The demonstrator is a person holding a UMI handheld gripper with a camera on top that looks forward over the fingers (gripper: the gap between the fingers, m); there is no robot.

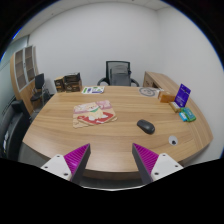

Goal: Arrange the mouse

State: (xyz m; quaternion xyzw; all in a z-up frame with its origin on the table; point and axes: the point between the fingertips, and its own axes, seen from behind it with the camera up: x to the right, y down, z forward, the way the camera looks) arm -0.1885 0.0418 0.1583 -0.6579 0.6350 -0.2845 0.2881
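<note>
A dark grey mouse (146,126) lies on the wooden table (60,132), well beyond my fingers and a little to the right of them. My gripper (112,161) is open and empty, held above the table's near edge, its two purple pads (77,157) spread wide apart. Nothing stands between the fingers.
A red and white printed sheet (94,116) lies left of the mouse. A purple box (182,97) and a teal object (186,115) stand at the right edge, a small white object (173,140) nearer. Papers (93,91) lie at the far side. Office chairs (120,73) ring the table.
</note>
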